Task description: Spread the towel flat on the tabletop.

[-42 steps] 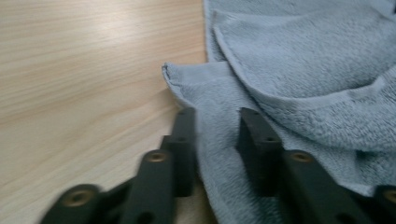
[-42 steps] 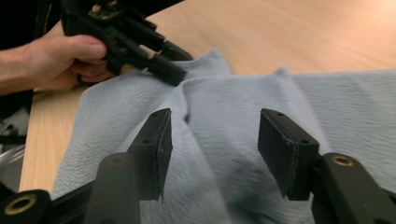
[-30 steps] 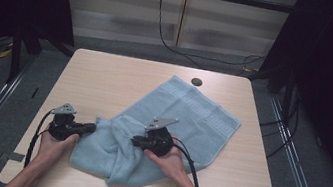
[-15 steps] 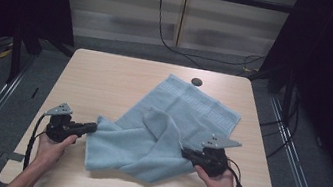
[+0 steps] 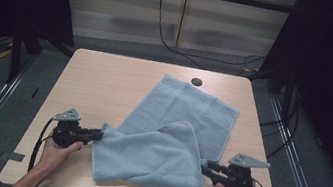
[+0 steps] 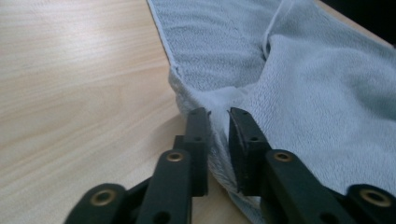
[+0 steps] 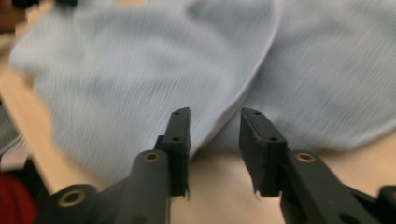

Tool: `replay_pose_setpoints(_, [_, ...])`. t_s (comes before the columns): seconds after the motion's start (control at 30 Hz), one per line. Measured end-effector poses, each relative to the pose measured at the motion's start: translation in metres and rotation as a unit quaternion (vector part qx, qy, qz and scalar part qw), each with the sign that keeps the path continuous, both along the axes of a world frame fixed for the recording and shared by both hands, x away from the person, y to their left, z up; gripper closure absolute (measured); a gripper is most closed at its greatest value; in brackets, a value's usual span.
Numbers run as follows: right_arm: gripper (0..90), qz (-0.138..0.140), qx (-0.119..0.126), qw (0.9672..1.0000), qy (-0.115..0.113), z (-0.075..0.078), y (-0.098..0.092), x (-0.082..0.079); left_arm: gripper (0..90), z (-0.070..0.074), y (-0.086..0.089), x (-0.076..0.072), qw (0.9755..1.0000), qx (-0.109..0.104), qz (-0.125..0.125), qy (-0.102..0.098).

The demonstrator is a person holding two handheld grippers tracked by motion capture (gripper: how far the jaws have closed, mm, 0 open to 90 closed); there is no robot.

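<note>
A light blue towel point(image 5: 178, 118) lies slantwise on the wooden table point(image 5: 106, 79), its near part folded over into a second layer point(image 5: 150, 154). My left gripper point(image 5: 98, 135) lies at the fold's left corner. Its jaws have just been opening, and in the left gripper view the left gripper point(image 6: 218, 112) stands slightly apart with the towel point(image 6: 317, 93) edge loose between the jaws. My right gripper point(image 5: 204, 166) is at the fold's right corner. Its jaws have also just been opening, and the right gripper point(image 7: 215, 112) is open with the towel point(image 7: 140, 60) edge just beyond the tips.
A dark round hole point(image 5: 196, 82) sits near the table's far edge, just beyond the towel. Bare wood stretches over the table's far left. Black cables point(image 5: 37, 146) trail from the grippers over the near edge. Dark floor and metal rails surround the table.
My right gripper swept right from the towel's middle to its near right corner, spreading the folded layer flat, and its jaws have parted. The left gripper stayed put and its jaws parted a little.
</note>
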State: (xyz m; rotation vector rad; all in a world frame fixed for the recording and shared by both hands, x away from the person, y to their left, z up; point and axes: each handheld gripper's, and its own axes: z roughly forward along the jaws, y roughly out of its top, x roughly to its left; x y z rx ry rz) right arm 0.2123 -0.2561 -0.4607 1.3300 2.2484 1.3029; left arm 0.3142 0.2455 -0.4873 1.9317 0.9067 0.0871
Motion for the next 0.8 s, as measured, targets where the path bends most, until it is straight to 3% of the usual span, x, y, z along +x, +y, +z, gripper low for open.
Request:
replay_pose_setpoints(0.1, [60.4,0.002,0.007,0.9996,-0.026,0.012,0.005,0.031,69.8,0.002,0.001,0.008,0.9999,-0.009,0.012,0.0])
replay_pose_setpoints(0.23, [58.9,0.011,-0.002,0.9995,-0.029,0.01,0.024,0.076,60.9,-0.002,0.002,0.02,0.9996,-0.006,0.028,0.009])
replay_pose_setpoints(0.37, [52.8,0.014,-0.014,0.9995,-0.025,0.002,0.042,0.115,51.0,-0.009,0.002,0.028,0.999,0.005,0.039,0.02])
replay_pose_setpoints(0.43, [49.8,0.011,-0.008,0.9998,-0.016,-0.005,0.046,0.132,47.2,-0.013,0.002,0.031,0.9989,0.005,0.038,0.027])
replay_pose_setpoints(0.53, [46.6,0.006,0.002,1.0,-0.004,-0.016,0.047,0.146,46.8,-0.017,-0.002,0.032,0.9987,0.013,0.03,0.038])
replay_pose_setpoints(0.63, [47.2,0.01,0.014,0.9997,0.017,-0.025,0.046,0.15,52.1,-0.018,-0.006,0.03,0.9988,0.029,0.017,0.037])
replay_pose_setpoints(0.73, [69.5,0.02,0.022,0.9992,0.025,-0.027,0.046,0.146,69.6,-0.019,-0.009,0.026,0.9984,0.044,0.004,0.036])
replay_pose_setpoints(0.77, [78.9,0.017,0.024,0.9995,0.012,-0.025,0.046,0.143,77.3,-0.019,-0.009,0.026,0.9983,0.046,0.002,0.034])
replay_pose_setpoints(0.8, [82.2,0.017,0.03,0.9994,0.006,-0.023,0.045,0.141,84.9,-0.018,-0.009,0.025,0.9984,0.048,-0.004,0.03])
